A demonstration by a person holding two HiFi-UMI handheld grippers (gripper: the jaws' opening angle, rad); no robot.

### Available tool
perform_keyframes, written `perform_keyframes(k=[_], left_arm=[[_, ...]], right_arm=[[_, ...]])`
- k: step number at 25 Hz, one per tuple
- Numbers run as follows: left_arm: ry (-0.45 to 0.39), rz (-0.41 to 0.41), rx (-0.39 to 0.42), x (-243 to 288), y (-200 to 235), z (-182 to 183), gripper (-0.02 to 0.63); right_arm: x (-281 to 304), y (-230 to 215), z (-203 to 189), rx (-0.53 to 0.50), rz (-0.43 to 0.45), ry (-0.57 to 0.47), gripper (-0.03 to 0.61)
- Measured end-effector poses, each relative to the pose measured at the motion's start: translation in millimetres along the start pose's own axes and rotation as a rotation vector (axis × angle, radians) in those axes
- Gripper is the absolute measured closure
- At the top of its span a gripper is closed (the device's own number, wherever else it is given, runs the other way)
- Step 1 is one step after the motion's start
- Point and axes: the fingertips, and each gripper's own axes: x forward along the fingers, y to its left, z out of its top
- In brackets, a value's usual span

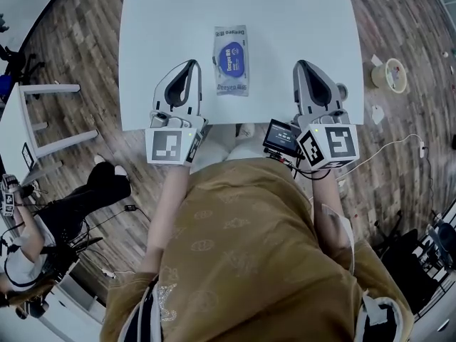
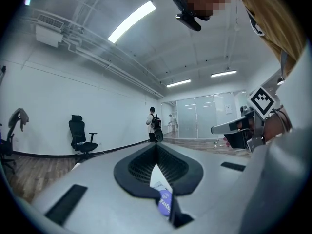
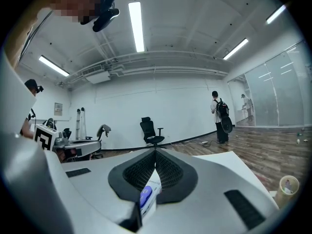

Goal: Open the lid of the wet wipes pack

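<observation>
L claw [image 1: 191, 64]: my own cam on it shows the 2 jaws pinched together at the tips [image 2: 156, 144], nothing held. Only the hollow behind the tips is open, and thru it I see a slice of the wet wipes pack [image 2: 161, 189] lying beyond.

R claw [image 1: 299, 64]: same story, the 2 jaws meet at the tips [image 3: 155, 150] and grip nothing. The pack [image 3: 148, 191] shows thru the hollow there too.

Both claws point away from me over the near part of the white table [image 1: 285, 20], roughly parallel, marker cubes [image 1: 171, 145] at the rear ends.

The pack [image 1: 231, 60] lies flat on the table btwn the 2 claws, level w/ their tips and apart from both. It sits near the L claw's right side, farther off the R claw's left side. Its blue lid [image 1: 234, 58] faces up and looks flat, i.e. not raised.

Farther out, R of the R claw and off the table, a tape roll [image 1: 390, 75] lies on the wood floor [image 1: 399, 20]. Well ahead of the claws, by the far wall, 1 office chair [image 3: 150, 129] and 1 person w/ a backpack [image 3: 221, 111].
</observation>
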Motion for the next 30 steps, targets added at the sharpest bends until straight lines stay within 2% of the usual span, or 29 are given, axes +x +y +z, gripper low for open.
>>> perform_keyframes(k=[8,14,30], left_arm=[[0.053,-0.018,-0.016,9.9,7.7,-20.6,0.607],[0.101,-0.003,-0.052,12.6,15.2,-45.8,0.607],[0.248,-0.068,-0.086,23.8,2.8,-114.5,0.607]], right_arm=[[17.5,-2.1,-12.3,0.006,-0.017,0.048,0.571],[32.4,-5.8,-36.2,0.007,-0.025,0.118,0.57],[64.7,-4.4,-97.6,0.021,-0.01,0.276,0.57]])
